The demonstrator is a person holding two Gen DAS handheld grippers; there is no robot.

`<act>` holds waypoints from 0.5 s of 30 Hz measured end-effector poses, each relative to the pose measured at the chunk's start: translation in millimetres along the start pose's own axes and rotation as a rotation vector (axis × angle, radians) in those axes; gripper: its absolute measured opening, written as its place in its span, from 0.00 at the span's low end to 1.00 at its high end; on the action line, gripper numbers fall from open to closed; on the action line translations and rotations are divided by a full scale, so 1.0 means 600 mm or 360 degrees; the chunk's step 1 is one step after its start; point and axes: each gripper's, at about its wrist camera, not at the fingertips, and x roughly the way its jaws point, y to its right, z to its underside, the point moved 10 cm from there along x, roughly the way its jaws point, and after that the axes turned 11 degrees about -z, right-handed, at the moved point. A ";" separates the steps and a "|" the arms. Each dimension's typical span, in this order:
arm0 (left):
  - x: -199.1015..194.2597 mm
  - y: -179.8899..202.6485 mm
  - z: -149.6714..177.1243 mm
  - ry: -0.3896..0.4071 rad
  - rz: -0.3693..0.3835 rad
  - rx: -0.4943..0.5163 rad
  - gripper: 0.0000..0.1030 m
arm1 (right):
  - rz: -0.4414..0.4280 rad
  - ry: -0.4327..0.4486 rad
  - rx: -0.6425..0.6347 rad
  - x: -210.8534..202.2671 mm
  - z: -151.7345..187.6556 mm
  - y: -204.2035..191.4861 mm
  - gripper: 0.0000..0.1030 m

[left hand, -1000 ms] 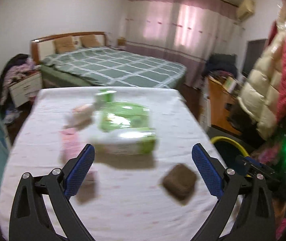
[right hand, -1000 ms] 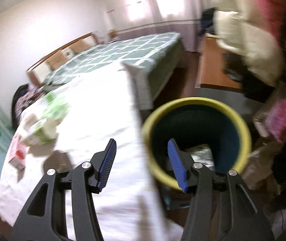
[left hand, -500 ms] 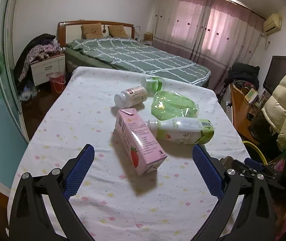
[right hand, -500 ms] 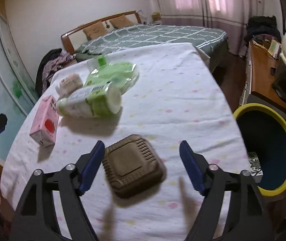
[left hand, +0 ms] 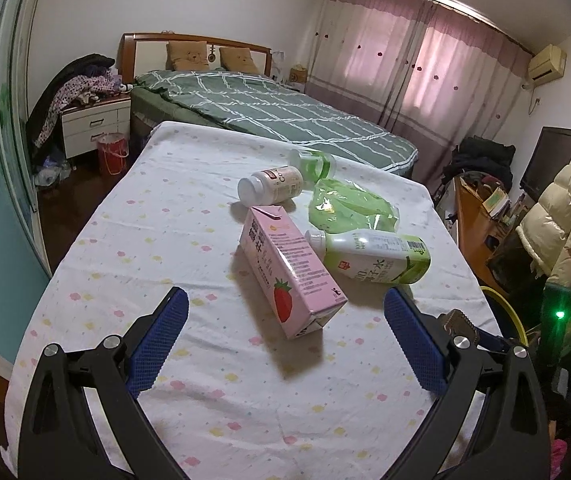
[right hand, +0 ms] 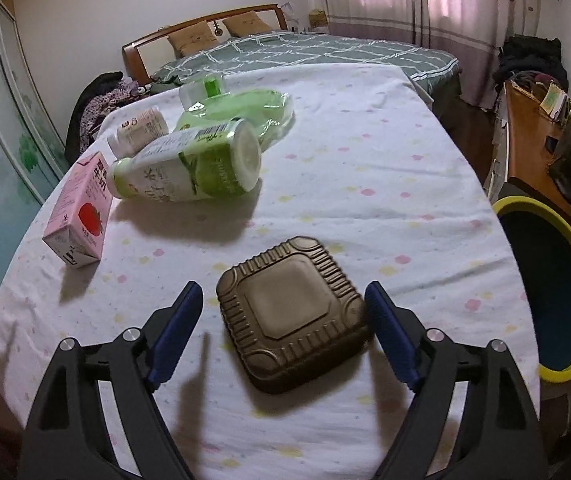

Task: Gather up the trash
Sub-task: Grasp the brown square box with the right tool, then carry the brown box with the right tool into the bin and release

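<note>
Your brown ribbed container (right hand: 291,316) lies flat on the counter (right hand: 365,168), and it is the landmark here: your right claw (right hand: 285,334) has just been opening, and its blue pads now stand apart on either side of the container, the right pad just beside its edge, neither clearly pressing on it. Beyond the container, toward the bed (right hand: 305,50), a green-and-white bottle (right hand: 189,168) lies on its side, and to the left of that sits the pink strawberry milk carton (right hand: 81,210), also lying down. Behind the bottle are a crumpled green plastic bag (right hand: 245,110), a small white bottle (right hand: 139,130) and a clear cup with a green label (right hand: 201,88). To the right of the container, off the counter's edge and lower down, stands the yellow-rimmed bin (right hand: 565,292) with its dark inside. Your left claw (left hand: 283,344) is spread wide with nothing between its pads; it hovers over the counter with the pink strawberry milk carton (left hand: 291,276) just ahead of it, the green-and-white bottle (left hand: 373,256) to that carton's right, and the small white bottle (left hand: 271,190) further back.
</note>
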 end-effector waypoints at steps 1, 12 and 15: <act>-0.001 -0.002 0.001 0.0003 0.0005 -0.0007 0.94 | 0.0014 0.0002 -0.0001 0.000 -0.001 0.002 0.69; -0.014 -0.030 0.004 0.0024 0.0000 -0.0080 0.94 | 0.0036 0.0056 0.0043 -0.030 -0.010 0.011 0.67; -0.013 -0.032 0.005 0.0023 -0.0007 -0.0084 0.94 | 0.0075 0.0096 0.0077 -0.050 -0.016 0.036 0.67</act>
